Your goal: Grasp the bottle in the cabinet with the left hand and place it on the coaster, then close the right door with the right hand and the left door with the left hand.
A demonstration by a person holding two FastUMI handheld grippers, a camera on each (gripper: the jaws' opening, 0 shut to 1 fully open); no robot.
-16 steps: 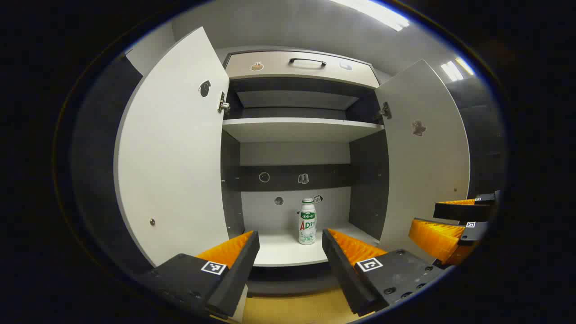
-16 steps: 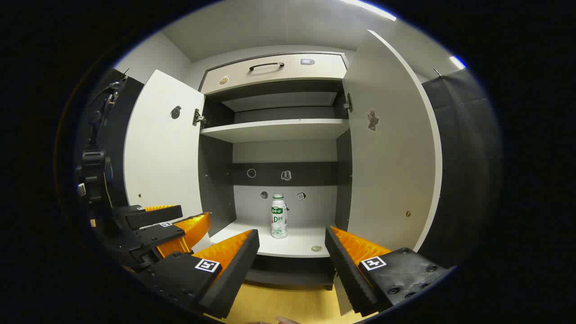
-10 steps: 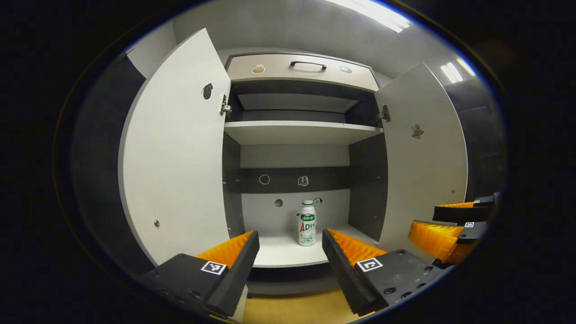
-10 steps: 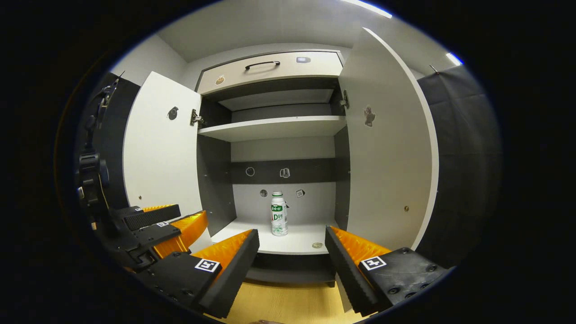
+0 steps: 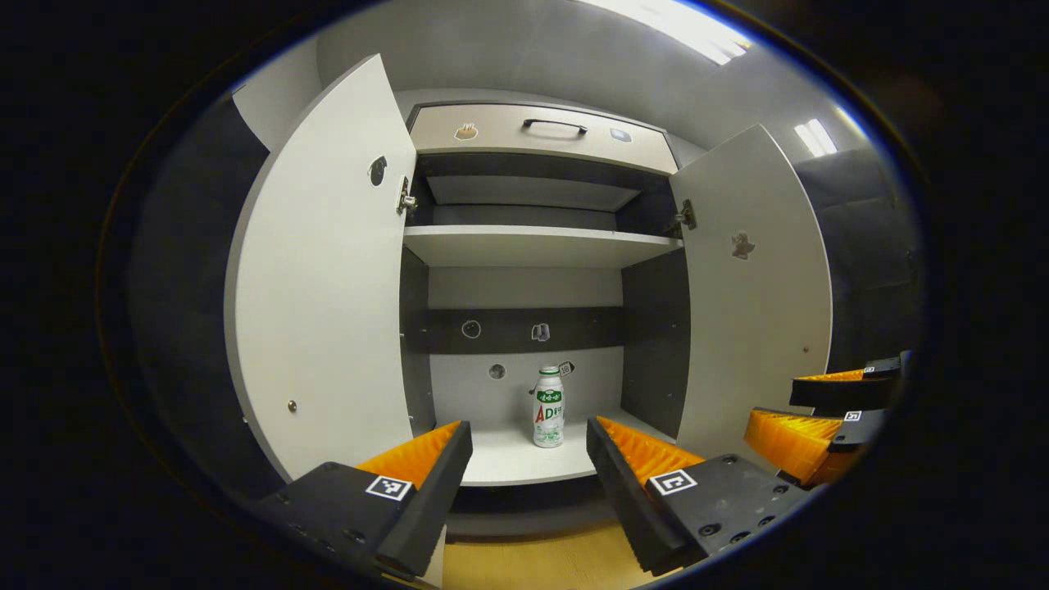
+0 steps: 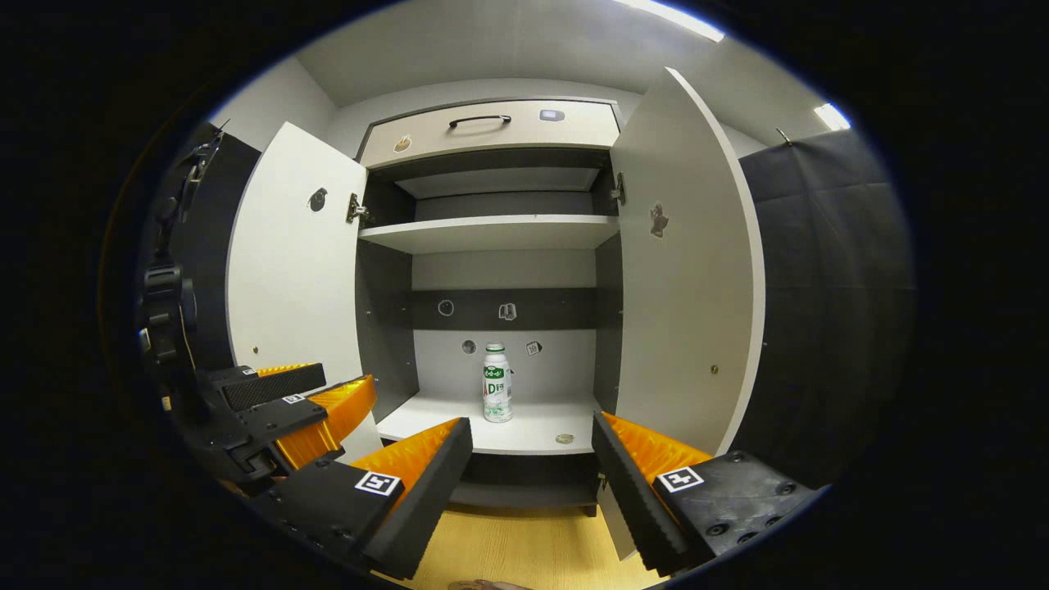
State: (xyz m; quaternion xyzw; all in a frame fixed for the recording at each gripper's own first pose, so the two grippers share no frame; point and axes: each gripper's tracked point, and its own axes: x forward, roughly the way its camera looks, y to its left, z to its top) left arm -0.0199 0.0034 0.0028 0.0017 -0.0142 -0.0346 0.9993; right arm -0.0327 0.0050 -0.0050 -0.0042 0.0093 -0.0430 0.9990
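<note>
While its jaws stand wide apart holding nothing, the left gripper [image 5: 529, 459] hovers before the open cabinet [image 5: 541, 238], the right gripper [image 6: 531, 459] beside it equally wide. Upright near the back edge of the lower shelf [image 5: 512, 459] stands the small white drink bottle [image 5: 548, 407], between the left door [image 5: 328, 270] and right door [image 5: 754, 287].

A small white plastic bottle [image 5: 548, 406] with a green-and-red label stands upright on the cabinet's lower white shelf [image 5: 508, 459], low at frame centre; the two white cabinet doors, left [image 5: 328, 270] and right [image 5: 758, 295], stand wide open.
</note>
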